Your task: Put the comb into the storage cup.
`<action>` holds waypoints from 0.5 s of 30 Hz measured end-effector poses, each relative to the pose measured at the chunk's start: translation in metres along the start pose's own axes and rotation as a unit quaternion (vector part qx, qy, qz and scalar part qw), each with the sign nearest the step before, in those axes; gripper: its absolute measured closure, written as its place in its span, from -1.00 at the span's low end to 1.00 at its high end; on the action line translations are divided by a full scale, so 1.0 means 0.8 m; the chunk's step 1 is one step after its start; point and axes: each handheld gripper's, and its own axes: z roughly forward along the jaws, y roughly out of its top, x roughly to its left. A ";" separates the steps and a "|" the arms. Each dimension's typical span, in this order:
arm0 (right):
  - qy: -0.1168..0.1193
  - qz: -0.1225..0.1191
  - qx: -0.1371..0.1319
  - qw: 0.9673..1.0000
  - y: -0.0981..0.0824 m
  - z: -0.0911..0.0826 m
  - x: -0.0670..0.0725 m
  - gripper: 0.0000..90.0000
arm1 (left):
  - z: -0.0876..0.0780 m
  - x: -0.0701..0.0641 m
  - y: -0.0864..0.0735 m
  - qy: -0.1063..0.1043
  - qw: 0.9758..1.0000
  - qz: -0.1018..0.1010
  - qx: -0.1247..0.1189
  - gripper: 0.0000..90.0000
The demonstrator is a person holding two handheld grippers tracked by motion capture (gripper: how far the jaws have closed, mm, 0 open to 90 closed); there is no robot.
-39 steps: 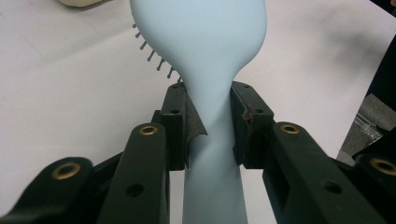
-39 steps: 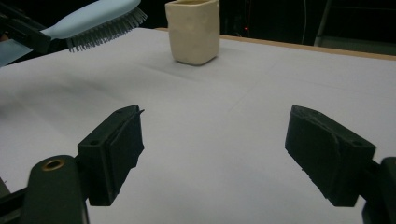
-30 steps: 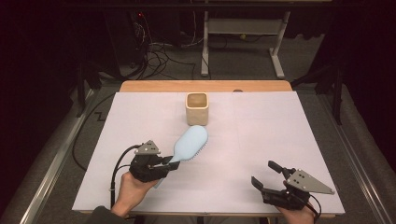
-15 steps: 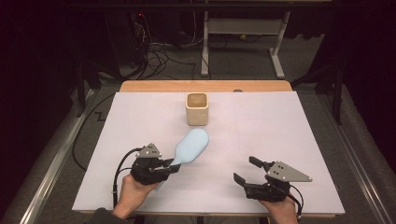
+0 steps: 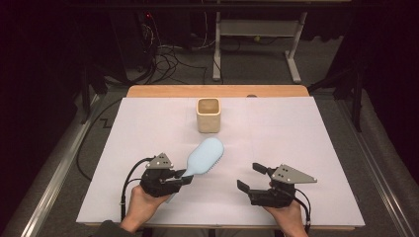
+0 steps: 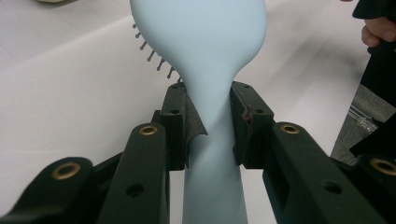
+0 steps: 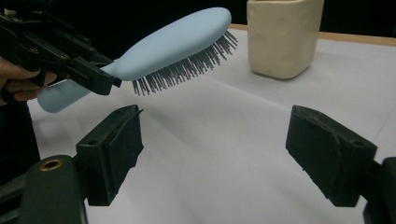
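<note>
Clamped at the narrow neck of its handle, a pale blue plastic hairbrush (image 5: 203, 156) is held by the left gripper (image 5: 184, 178), whose jaws press on it from both sides. It is lifted off the white sheet-covered table (image 5: 306, 143), head aimed at the cream square cup (image 5: 209, 114) standing beyond it. The right gripper (image 5: 249, 181), well to the brush's right, is held with jaws wide and nothing between them. Dark floor, cables and a grey frame are seen behind the table. Dark bristles pointing downward are shown clearly in the right gripper view (image 7: 187, 65); from above, the smooth back is seen. The handle's end is hidden by the left hand (image 5: 141, 207).
</note>
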 end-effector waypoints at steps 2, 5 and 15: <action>0.005 0.003 0.006 1.000 0.002 0.005 0.001 -0.56 | 0.000 -0.001 0.000 0.000 1.000 0.002 0.000 0.55; 0.012 0.006 0.014 1.000 0.004 0.014 0.002 -0.56 | 0.001 -0.003 0.000 -0.001 1.000 0.003 0.000 0.55; 0.034 0.026 0.030 0.999 0.013 0.040 0.004 -0.54 | 0.004 -0.007 0.000 -0.001 1.000 0.011 -0.002 0.55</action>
